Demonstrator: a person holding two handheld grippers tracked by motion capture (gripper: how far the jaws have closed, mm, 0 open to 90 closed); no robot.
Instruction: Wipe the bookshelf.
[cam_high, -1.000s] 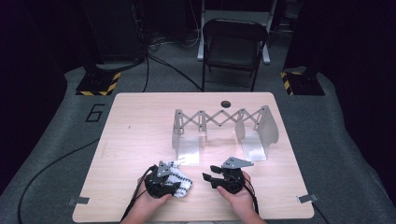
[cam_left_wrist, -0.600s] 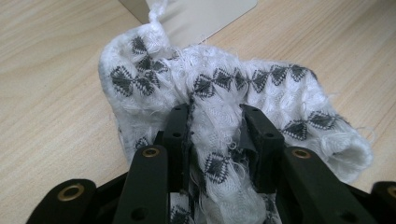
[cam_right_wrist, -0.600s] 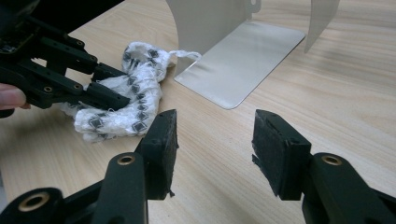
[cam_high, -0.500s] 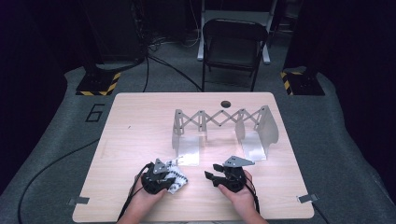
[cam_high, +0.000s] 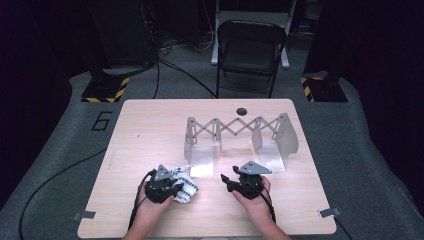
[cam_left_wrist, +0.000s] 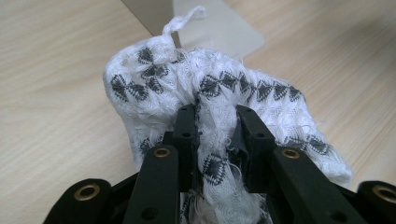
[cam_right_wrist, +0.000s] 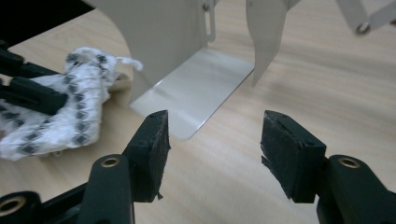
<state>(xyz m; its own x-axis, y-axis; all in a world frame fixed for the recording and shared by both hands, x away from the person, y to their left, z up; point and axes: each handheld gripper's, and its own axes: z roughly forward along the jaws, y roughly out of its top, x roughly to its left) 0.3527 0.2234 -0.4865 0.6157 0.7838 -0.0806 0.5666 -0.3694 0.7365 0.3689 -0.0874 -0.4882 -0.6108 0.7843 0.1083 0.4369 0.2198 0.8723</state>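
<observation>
- Looking first at the high view, the left gripper (cam_high: 176, 189) sits at the near edge of the desk (cam_high: 150, 130) with the crumpled white cloth (cam_high: 186, 184) bunched at its tip. Compared with a second ago, the cloth has been drawn in closer to this gripper and looks more gathered.
- The right gripper (cam_high: 227, 181) rests near it on the same near side, apart from the cloth, pointing toward it. Behind both stands the folding metal rack (cam_high: 240, 131), with its two shiny base plates lying on the desk.
- In the left gripper view, the jaws have just been closing, and now they are clamped on a fold of the cloth (cam_left_wrist: 215, 93), which bulges out above and to both sides of the black fingers (cam_left_wrist: 186, 126). The corner of one rack plate (cam_left_wrist: 219, 32) lies just beyond the cloth.
- In the right gripper view, the jaws have just been opening and stand well apart, with nothing between the pads (cam_right_wrist: 156, 140). The cloth (cam_right_wrist: 79, 93) is off to the side, held in the other gripper, just beside the rack plate (cam_right_wrist: 196, 88).
- Judging from this, the pick-up of the cloth seems done on the left, and the right gripper appears ready to take a second hold, probably to spread the cloth for the rack.
</observation>
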